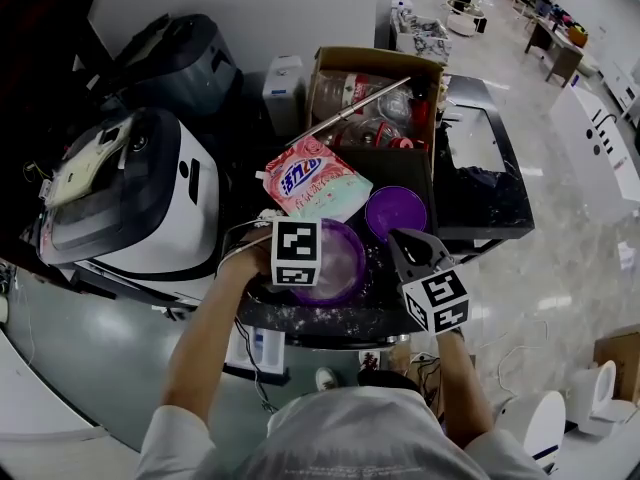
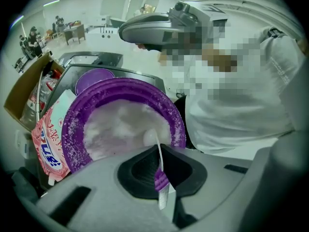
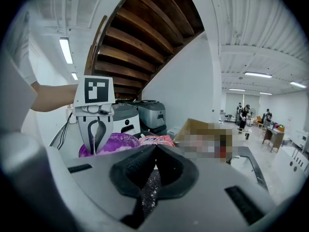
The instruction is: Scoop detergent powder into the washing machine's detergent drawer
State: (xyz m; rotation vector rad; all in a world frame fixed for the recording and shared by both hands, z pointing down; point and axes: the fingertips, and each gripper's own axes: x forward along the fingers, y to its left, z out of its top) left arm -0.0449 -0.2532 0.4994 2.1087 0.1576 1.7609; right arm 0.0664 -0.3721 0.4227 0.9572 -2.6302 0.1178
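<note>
Head view looks steeply down on a dark worktop (image 1: 330, 320) dusted with white grains, where a purple bowl (image 1: 347, 260) sits near the front edge between the two handheld tools. Left gripper (image 1: 303, 271) hangs over the bowl's left rim, its marker cube facing up, and the left gripper view shows its jaws closed together on the thin handle of a small spoon (image 2: 162, 180), whose white scoop end lies in the detergent powder (image 2: 113, 129) that fills the bowl. More grains cling to the bowl's purple rim. Right gripper (image 1: 408, 244) is held just right of the bowl, apart from it, and points toward a purple lid (image 1: 395, 211) lying flat behind the bowl; the right gripper view shows its jaws pressed shut with nothing between them, only the speckled worktop below. A pink and white detergent bag (image 1: 312, 182) lies just behind the bowl on the left, touching the lid's side of the worktop, and an open cardboard box (image 1: 330, 61) of bottles stands behind it. A white appliance (image 1: 150, 203) with a dark lid stands well to the left of the worktop, and I cannot tell from any view where the detergent drawer is
</note>
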